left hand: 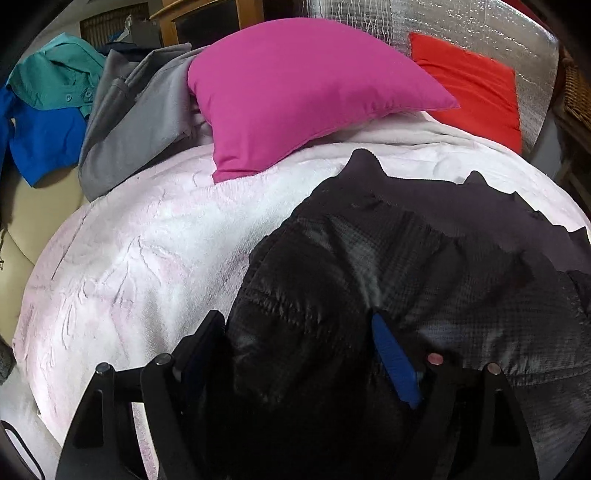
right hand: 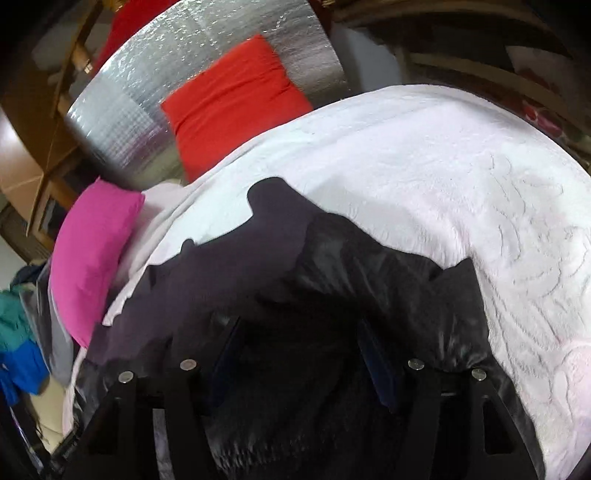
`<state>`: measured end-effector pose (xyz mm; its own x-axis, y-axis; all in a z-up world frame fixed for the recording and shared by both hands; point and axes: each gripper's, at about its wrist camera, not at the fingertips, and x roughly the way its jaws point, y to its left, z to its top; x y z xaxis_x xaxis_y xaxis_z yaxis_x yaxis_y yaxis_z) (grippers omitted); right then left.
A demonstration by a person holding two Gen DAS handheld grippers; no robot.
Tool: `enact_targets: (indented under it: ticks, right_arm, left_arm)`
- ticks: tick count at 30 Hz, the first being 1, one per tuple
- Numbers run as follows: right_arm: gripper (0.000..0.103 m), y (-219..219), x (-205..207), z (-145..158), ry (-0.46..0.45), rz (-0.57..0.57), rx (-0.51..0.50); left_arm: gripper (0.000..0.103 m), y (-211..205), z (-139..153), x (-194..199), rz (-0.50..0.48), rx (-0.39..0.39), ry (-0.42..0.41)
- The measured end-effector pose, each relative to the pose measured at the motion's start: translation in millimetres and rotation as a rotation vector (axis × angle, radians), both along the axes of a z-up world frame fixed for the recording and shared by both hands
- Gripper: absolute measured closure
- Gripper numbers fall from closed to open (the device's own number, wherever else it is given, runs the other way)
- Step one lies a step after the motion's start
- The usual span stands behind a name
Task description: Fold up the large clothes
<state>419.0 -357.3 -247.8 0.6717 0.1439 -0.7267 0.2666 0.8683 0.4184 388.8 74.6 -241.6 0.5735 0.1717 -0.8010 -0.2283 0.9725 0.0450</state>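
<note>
Black quilted fabric fills the foreground of both wrist views: a dark jacket [left hand: 388, 258] spread over a pale fleece blanket [left hand: 147, 251]. From the left wrist, the left gripper [left hand: 295, 332] points down at the jacket's near edge, its jaws standing wide apart — a puffy fold rises between them, but the blue pad [left hand: 395, 365] on one finger and the dark pad on the other do not press it. From the right wrist, the right gripper [right hand: 299, 339] is likewise over the jacket [right hand: 351, 266], jaws parted with dark cloth lying in the gap; the view is blurred and the fabric too dark to show any pinch. The jacket's far edge is uneven, with a few points of cloth lying flat on the blanket [right hand: 424, 166]. Beyond it a pink pillow [left hand: 295, 92] rests on the blanket, and a red cushion [left hand: 476, 85] leans on a silver foil sheet [left hand: 424, 22]. To the left lie other clothes — a grey garment [left hand: 136, 122], a teal shirt [left hand: 55, 77] and a blue one [left hand: 44, 144].
</note>
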Motion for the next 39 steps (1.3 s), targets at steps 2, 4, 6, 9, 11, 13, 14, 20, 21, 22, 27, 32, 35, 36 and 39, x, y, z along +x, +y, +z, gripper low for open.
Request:
enact_targets:
  ticks: [2, 4, 6, 9, 11, 13, 14, 20, 21, 22, 27, 32, 35, 36, 39]
  right_arm:
    - [0.036, -3, -6, 8, -0.017, -0.009, -0.002]
    - [0.036, -1, -13, 19, -0.022, -0.002, -0.024]
    - [0.036, 6, -23, 31, -0.053, 0.030, -0.031]
    - [0.037, 28, -46, 47, -0.095, 0.117, -0.066]
    - [0.042, 47, -63, 51, -0.092, 0.183, -0.090]
    - [0.053, 67, -74, 49, -0.078, 0.232, -0.098]
    - [0.053, 73, -83, 47, -0.070, 0.249, -0.096]
    - [0.054, 99, -121, 20, 0.042, 0.302, -0.126]
    - [0.054, 100, -118, 11, 0.082, 0.306, -0.129]
    - [0.054, 102, -118, 4, 0.111, 0.310, -0.128]
    - [0.054, 92, -127, 22, 0.028, 0.292, -0.076]
    - [0.054, 93, -121, 22, 0.029, 0.268, -0.139]
    - [0.053, 102, -106, 5, 0.102, 0.273, -0.170]
    - [0.050, 106, -105, 7, 0.101, 0.280, -0.189]
    - [0.045, 108, -105, 14, 0.094, 0.289, -0.189]
  left_arm:
    - [0.020, -1, 9, -4, -0.001, 0.015, -0.035]
    - [0.020, -3, 20, -10, -0.013, 0.027, -0.087]
    - [0.020, -11, 32, -21, -0.041, 0.035, -0.136]
    - [0.020, -31, 45, -40, -0.119, 0.034, -0.182]
    - [0.019, -47, 47, -52, -0.178, 0.035, -0.190]
    - [0.018, -61, 45, -63, -0.220, 0.039, -0.178]
    - [0.018, -67, 43, -69, -0.237, 0.039, -0.169]
    - [0.017, -88, 18, -79, -0.285, 0.055, -0.081]
    - [0.016, -88, 11, -78, -0.284, 0.059, -0.061]
    - [0.015, -88, 5, -76, -0.280, 0.059, -0.048]
    - [0.013, -83, 8, -76, -0.281, 0.063, -0.059]
    - [0.012, -83, 6, -74, -0.284, 0.069, -0.062]
    - [0.011, -85, 6, -72, -0.283, 0.077, -0.067]
    - [0.010, -85, 5, -70, -0.284, 0.077, -0.066]
    - [0.010, -84, 4, -69, -0.286, 0.077, -0.068]
